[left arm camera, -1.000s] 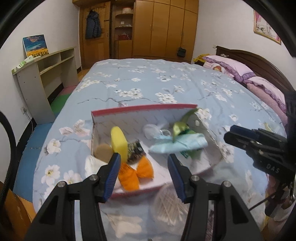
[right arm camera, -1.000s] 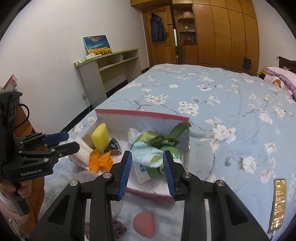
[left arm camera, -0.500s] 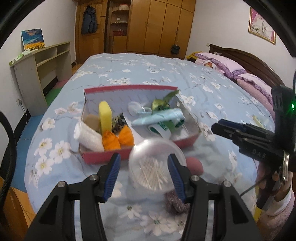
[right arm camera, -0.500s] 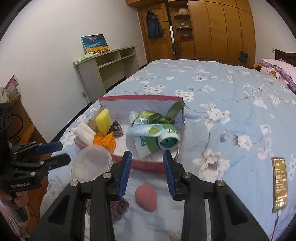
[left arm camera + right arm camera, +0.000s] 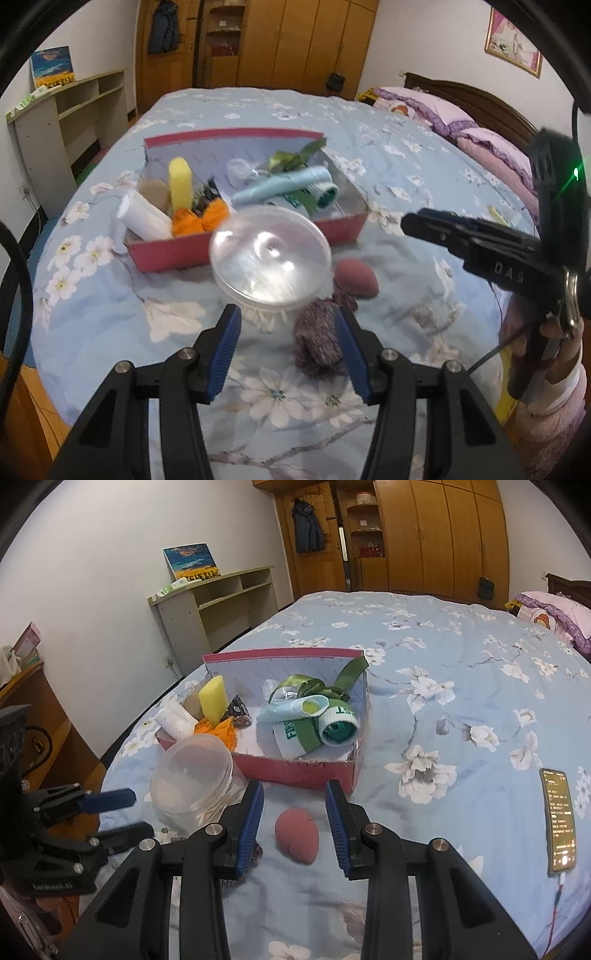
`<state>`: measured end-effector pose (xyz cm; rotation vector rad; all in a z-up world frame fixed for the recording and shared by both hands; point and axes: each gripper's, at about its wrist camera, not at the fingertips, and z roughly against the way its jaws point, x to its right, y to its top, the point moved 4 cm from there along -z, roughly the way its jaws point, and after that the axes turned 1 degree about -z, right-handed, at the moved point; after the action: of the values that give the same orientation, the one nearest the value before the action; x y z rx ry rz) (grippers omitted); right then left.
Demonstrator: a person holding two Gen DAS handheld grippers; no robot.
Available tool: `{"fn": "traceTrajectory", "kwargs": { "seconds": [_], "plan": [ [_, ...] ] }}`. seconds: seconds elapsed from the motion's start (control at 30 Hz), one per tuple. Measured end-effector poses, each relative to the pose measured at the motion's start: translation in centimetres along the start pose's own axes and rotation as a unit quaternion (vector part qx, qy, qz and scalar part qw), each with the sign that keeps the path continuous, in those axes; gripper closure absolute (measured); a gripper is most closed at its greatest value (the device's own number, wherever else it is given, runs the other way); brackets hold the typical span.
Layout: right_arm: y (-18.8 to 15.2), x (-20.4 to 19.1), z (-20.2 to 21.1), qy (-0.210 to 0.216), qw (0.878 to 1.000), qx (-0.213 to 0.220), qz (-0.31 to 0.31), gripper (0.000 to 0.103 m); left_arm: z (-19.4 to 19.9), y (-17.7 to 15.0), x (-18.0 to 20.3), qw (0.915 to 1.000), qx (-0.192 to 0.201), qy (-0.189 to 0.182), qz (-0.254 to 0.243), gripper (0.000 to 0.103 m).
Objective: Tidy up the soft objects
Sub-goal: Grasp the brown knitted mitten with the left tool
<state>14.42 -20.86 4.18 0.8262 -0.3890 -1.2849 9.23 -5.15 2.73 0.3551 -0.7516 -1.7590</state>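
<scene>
A red box (image 5: 177, 250) (image 5: 295, 772) on the bed holds a yellow sponge (image 5: 180, 189), a white roll (image 5: 144, 218), orange cloth (image 5: 194, 221), green ribbon and rolled socks (image 5: 332, 727). In front of it lie a clear round tub of cotton swabs (image 5: 269, 258) (image 5: 192, 775), a pink makeup sponge (image 5: 356, 282) (image 5: 297, 836) and a purple knit piece (image 5: 319, 341). My left gripper (image 5: 288, 345) is open, just short of the tub and knit piece. My right gripper (image 5: 293, 821) is open, with the pink sponge between its fingers.
The bed has a blue flowered cover (image 5: 443, 664). A phone (image 5: 560, 821) on a cable lies at the right. Pillows (image 5: 443, 114) are at the headboard. A shelf unit (image 5: 218, 602) stands by the wall, and wardrobes (image 5: 424, 535) behind.
Both grippers have pulled back from the box toward the bed's near edge. The tub, pink sponge and knit piece have come into view in front of them. Both stay open.
</scene>
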Motion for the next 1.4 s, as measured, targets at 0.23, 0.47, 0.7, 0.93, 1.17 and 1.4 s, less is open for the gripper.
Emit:
{"fn": "traceTrajectory", "kwargs": {
  "seconds": [0.23, 0.47, 0.7, 0.93, 1.17, 1.4],
  "plan": [
    [-0.9, 0.6, -0.2, 0.0, 1.0, -0.007, -0.002, 0.067, -1.8, -1.2, 1.5, 0.9996, -0.022, -0.018, -0.007, 0.048],
    [-1.7, 1.3, -0.8, 0.0, 1.0, -0.016, -0.013, 0.067, -4.0, -2.1, 2.4, 0.9989, -0.039, -0.024, -0.006, 0.048],
    [-2.0, 1.6, -1.4, 0.002, 1.0, -0.023, -0.017, 0.067, -5.7, -2.5, 3.0, 0.9989, -0.042, -0.019, -0.005, 0.048],
    [-2.5, 1.7, -2.4, 0.005, 0.999, -0.035, -0.019, 0.067, -7.0, -2.7, 3.0, 0.9989, -0.046, -0.014, -0.002, 0.048],
    [-2.9, 1.6, -3.5, 0.007, 0.999, -0.048, -0.021, 0.067, -7.7, -3.2, 3.0, 0.9983, -0.053, -0.022, 0.003, 0.054],
    [-3.5, 1.7, -4.6, 0.007, 0.998, -0.065, -0.025, 0.067, -6.7, -3.2, 2.6, 0.9985, -0.044, -0.031, 0.012, 0.067]
  ]
}}
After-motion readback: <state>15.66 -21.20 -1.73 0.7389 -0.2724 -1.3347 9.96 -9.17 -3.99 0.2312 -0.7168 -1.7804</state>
